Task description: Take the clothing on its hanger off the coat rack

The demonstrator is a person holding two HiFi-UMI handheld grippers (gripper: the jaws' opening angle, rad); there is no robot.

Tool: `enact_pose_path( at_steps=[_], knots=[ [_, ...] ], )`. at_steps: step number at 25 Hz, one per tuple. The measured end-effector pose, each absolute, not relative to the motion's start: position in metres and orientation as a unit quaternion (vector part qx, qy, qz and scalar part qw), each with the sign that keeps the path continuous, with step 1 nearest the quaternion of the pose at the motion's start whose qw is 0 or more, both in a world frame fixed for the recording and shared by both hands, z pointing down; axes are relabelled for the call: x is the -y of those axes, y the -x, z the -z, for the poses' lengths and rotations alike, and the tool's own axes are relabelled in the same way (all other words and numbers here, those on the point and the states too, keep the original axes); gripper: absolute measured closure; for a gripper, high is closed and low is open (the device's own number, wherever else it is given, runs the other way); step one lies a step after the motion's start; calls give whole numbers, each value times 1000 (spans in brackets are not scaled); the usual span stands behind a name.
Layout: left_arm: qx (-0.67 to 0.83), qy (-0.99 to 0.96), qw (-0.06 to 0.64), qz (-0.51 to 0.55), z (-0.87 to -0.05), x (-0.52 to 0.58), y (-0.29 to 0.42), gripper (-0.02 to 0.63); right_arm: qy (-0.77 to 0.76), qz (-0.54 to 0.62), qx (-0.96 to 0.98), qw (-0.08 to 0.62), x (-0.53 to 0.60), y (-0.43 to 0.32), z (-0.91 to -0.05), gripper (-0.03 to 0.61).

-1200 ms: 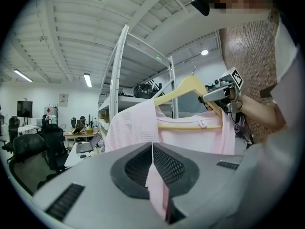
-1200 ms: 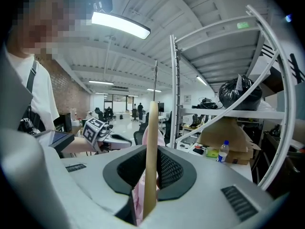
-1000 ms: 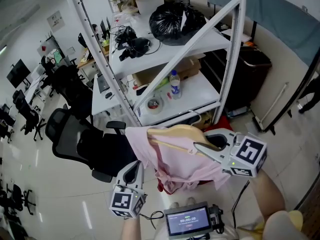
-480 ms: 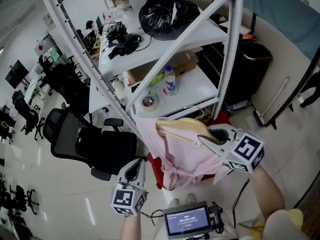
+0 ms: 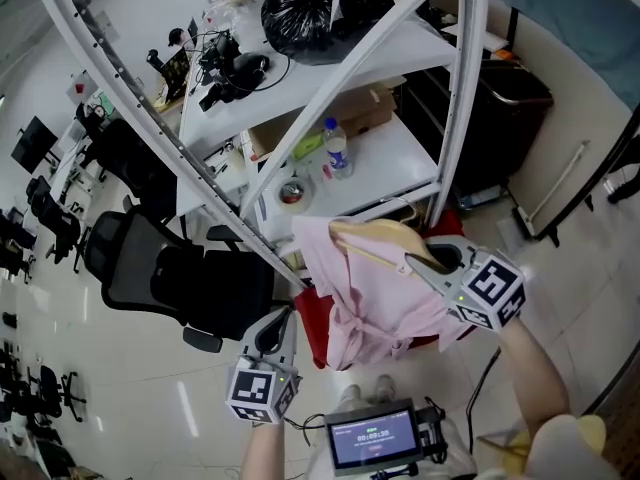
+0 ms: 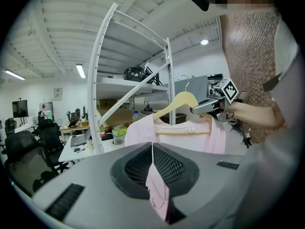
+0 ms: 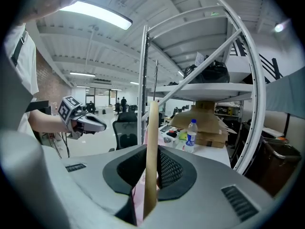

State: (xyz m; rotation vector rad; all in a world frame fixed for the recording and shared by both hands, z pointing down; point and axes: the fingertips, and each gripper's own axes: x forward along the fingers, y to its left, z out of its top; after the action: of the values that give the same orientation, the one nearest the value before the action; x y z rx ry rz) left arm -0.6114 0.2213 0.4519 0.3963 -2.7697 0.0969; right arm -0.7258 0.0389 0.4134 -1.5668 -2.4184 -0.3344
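Note:
A pink garment (image 5: 375,303) hangs on a wooden hanger (image 5: 375,240) in front of the white coat rack (image 5: 150,118). My right gripper (image 5: 412,262) is shut on the hanger's right arm, seen edge-on as a wooden bar (image 7: 152,142) between its jaws. Lower left, my left gripper (image 5: 279,320) is shut on a fold of the pink fabric (image 6: 156,187). In the left gripper view the hanger (image 6: 183,104) faces me with its wire hook (image 6: 183,82) standing free of any bar, and the right gripper (image 6: 209,107) holds its shoulder. The left gripper (image 7: 88,123) shows at the left of the right gripper view.
The rack's slanted tubes and upright post (image 5: 465,88) stand just behind the garment. Its shelves carry a black bag (image 5: 310,8), a bottle (image 5: 335,150) and a tape roll (image 5: 292,193). A black office chair (image 5: 190,278) is to the left, a dark bin (image 5: 500,108) to the right.
Both grippers have carried the hanger and garment to the right in the head view and a little lower against the rack. Both holds are unchanged.

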Motion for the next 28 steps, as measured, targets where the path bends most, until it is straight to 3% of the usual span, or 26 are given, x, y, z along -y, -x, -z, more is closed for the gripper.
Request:
enact_pose_path(
  at_steps=[28],
  knots=[
    [965,-158,204,-43,-494,-190,659,601,447,144,866,172,15,803,-548,545]
  ],
)
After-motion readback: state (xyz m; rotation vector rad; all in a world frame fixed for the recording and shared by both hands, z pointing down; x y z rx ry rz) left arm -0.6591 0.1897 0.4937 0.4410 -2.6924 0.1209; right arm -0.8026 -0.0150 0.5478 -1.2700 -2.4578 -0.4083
